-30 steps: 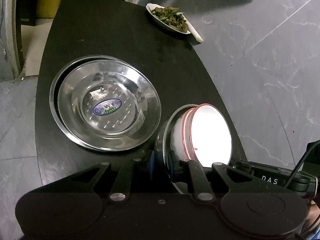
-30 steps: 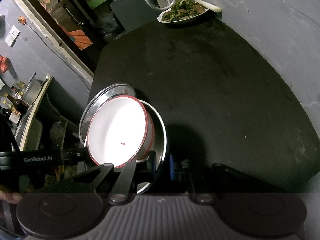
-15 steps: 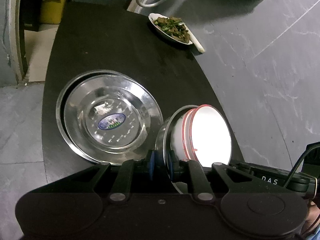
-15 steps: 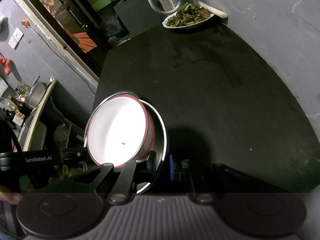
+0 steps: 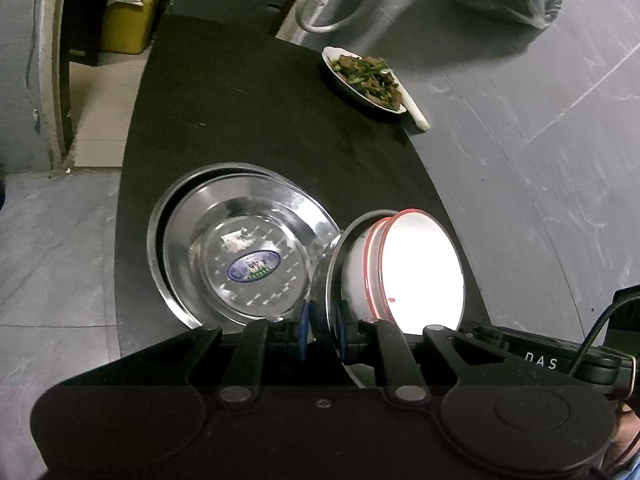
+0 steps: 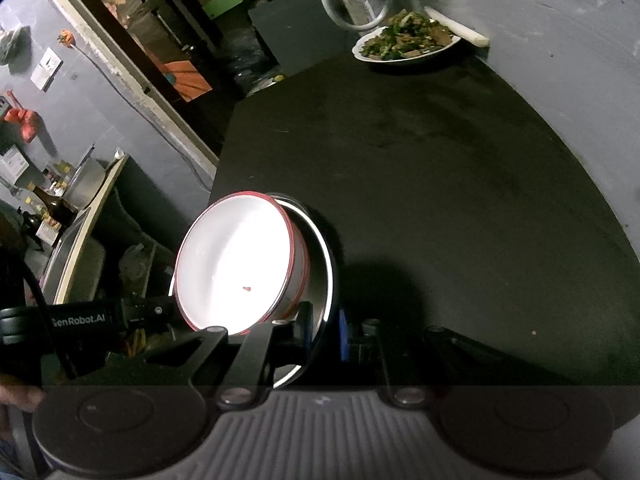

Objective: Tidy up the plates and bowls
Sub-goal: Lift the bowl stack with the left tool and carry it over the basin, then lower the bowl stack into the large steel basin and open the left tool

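In my left wrist view, at the far left of the frame sits the stack of steel plates (image 5: 244, 248) on the black table (image 5: 248, 120), the top one shifted toward the right over the one beneath, a blue oval sticker at its centre. Just right of them, low in the frame, my left gripper (image 5: 320, 330) is clenched on the rim of a steel bowl (image 5: 332, 264) that stands on edge, with a white red-rimmed bowl (image 5: 420, 272) nested inside it and facing right. The steel bowl's rim overlaps the plates' right edge; I cannot tell whether they touch. Further right, at the lower right corner, part of the other tool shows. Toward the upper right of centre a white dish of greens (image 5: 366, 78) rests at the table's far edge, a white stick-like thing just beside it

In my right wrist view, the white bowl (image 6: 236, 264) fills the left of centre, open side toward the left, seated in the steel bowl (image 6: 320, 264). My right gripper (image 6: 325, 334), bottom centre, grips that steel rim between its blue pads. The bare table (image 6: 440, 168) spreads right, and the dish of greens (image 6: 406, 42) lies at the upper right
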The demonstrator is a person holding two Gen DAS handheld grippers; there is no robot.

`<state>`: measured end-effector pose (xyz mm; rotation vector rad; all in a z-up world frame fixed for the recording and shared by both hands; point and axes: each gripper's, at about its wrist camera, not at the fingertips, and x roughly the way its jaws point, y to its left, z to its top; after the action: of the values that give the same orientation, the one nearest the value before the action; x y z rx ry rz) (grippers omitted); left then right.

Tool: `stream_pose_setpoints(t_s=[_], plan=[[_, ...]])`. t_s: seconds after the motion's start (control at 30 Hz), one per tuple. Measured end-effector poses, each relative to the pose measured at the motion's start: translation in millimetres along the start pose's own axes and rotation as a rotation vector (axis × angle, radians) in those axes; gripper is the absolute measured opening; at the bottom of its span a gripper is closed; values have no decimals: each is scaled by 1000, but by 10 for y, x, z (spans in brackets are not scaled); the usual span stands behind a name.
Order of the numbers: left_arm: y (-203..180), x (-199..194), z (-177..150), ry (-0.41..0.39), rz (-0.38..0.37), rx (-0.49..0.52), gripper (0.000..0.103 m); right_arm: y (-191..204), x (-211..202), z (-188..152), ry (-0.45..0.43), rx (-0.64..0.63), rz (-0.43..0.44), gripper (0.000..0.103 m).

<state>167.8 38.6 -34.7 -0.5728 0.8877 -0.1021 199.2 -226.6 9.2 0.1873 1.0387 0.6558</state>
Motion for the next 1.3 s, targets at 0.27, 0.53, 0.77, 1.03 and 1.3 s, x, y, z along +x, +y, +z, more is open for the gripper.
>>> stream_pose_setpoints(t_s=[0.27, 0.53, 0.77, 1.03, 1.3], plan=[[73, -29, 36, -16, 17, -22, 14, 97, 97, 83, 11, -23, 13, 14], [187, -56, 71, -27, 41, -50, 13, 201, 207, 177, 25, -52, 30, 14], [301, -39, 107, -27, 66, -78, 12, 296, 342, 273, 45, -79, 40, 14], [395, -14, 166, -27, 84, -103, 12, 351, 488, 344, 71, -96, 46, 14], [479, 50, 217, -20, 105, -125, 12, 383, 619, 413, 94, -109, 53, 14]])
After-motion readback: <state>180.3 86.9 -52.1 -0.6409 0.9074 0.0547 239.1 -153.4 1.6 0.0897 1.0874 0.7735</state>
